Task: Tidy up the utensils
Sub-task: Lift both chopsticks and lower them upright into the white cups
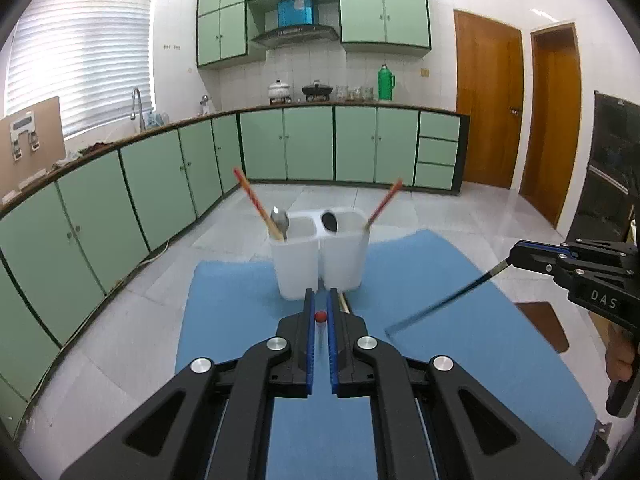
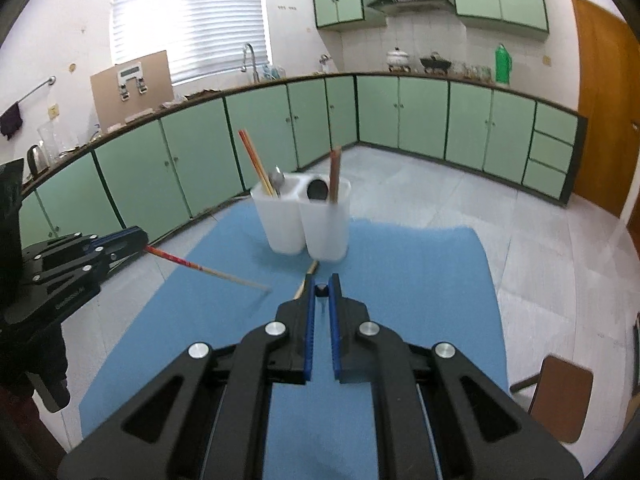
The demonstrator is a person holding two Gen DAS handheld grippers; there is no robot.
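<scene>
Mid-sorting: left gripper [image 1: 319, 300] jaws clamp a red-tipped wooden chopstick [image 2: 208, 270], right gripper [image 2: 321, 285] a thin black utensil [image 1: 448, 300], both judged bound next for the white two-compartment plastic holder [image 1: 320, 264].

Your left tongs [image 1: 320, 300]: red-ended chopstick [image 1: 320, 317] seen end-on in own view, shaft hidden between fingers. Your right tongs [image 2: 322, 286]: dark utensil [image 2: 321, 290] seen end-on too, type cannot tell. From left view same utensil [image 1: 448, 300] motion-blurred, lower tip fades over blue mat [image 1: 224, 320]. Wooden stick [image 2: 306, 280] on mat partly hidden behind fingers, near white holder [image 2: 304, 224]. Holder walls hide lower parts of contents. Mat near edge cut off by tongs bodies. Countertop items [image 1: 352, 93] too small to name.
</scene>
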